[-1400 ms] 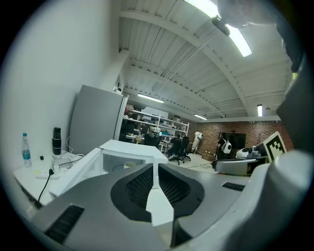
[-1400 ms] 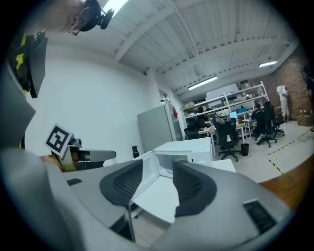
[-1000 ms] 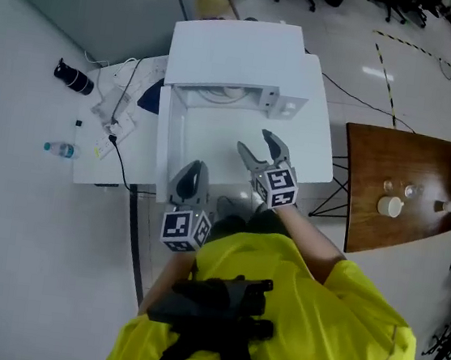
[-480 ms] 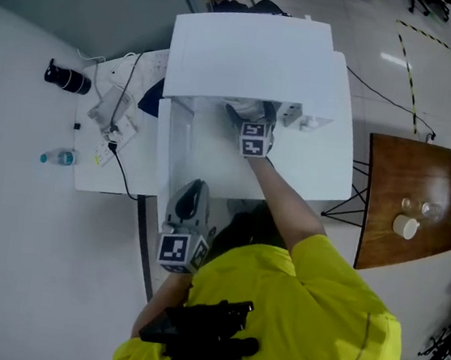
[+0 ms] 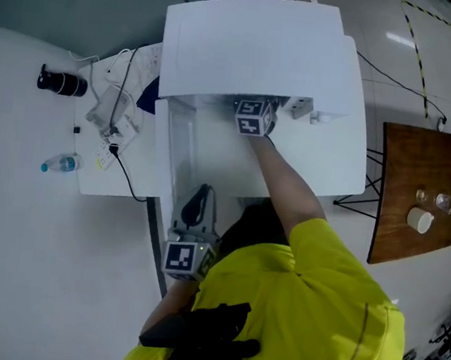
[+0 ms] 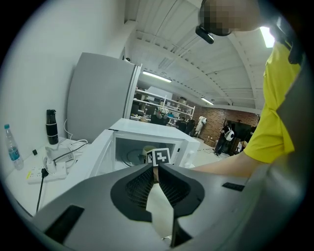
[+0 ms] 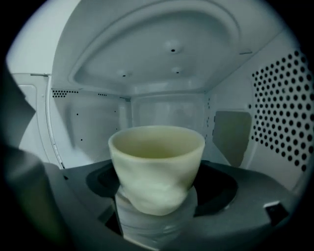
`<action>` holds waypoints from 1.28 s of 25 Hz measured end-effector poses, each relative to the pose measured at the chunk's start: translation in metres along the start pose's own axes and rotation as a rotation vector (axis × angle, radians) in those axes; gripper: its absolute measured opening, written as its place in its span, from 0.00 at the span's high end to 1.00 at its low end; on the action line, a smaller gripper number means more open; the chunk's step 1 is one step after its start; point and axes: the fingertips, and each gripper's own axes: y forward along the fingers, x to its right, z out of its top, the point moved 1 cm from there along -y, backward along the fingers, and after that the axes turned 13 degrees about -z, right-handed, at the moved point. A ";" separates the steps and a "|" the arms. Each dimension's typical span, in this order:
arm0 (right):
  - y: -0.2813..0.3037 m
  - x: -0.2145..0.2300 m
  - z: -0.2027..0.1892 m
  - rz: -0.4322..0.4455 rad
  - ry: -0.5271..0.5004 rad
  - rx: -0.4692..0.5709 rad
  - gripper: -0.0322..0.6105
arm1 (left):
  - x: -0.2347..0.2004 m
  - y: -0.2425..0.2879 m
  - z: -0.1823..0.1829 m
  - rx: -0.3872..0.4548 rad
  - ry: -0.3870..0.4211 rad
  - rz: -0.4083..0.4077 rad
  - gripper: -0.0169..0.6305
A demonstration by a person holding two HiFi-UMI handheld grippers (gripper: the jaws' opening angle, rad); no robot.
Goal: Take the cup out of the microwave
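Observation:
The white microwave [image 5: 258, 49] stands with its door [image 5: 179, 149] swung open to the left. A cream cup [image 7: 157, 164] sits on the turntable inside, filling the middle of the right gripper view. My right gripper [image 7: 159, 208] reaches into the cavity; its jaws are closing with the cup between them, and a gap still shows on each side. From the head view only its marker cube [image 5: 253, 117] shows at the opening. My left gripper [image 5: 196, 204] hangs back in front of the door, shut and empty. It looks at the cup [image 6: 147, 148] from afar.
A black bottle [image 5: 57, 80], a water bottle [image 5: 60, 165] and a power strip with cables [image 5: 111, 112] lie on the white table left of the microwave. A wooden table [image 5: 428, 192] with small items stands to the right. The perforated cavity wall [image 7: 279, 108] is close on the right.
My right gripper went from in front of the microwave into its cavity and around the cup. The left gripper sank and drew back toward the person.

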 end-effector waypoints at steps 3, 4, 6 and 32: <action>-0.001 -0.004 0.000 0.029 -0.011 0.000 0.26 | -0.003 0.000 0.003 0.003 0.002 0.007 0.92; -0.006 -0.007 0.002 0.049 -0.024 0.007 0.26 | -0.003 -0.001 0.004 0.006 0.003 0.009 0.92; -0.026 -0.013 0.009 0.095 -0.074 0.038 0.26 | -0.004 -0.001 0.007 0.009 0.004 0.008 0.92; -0.117 0.317 -0.129 -0.125 0.030 -0.067 0.26 | 0.086 0.094 -0.016 -0.125 0.066 -0.263 0.92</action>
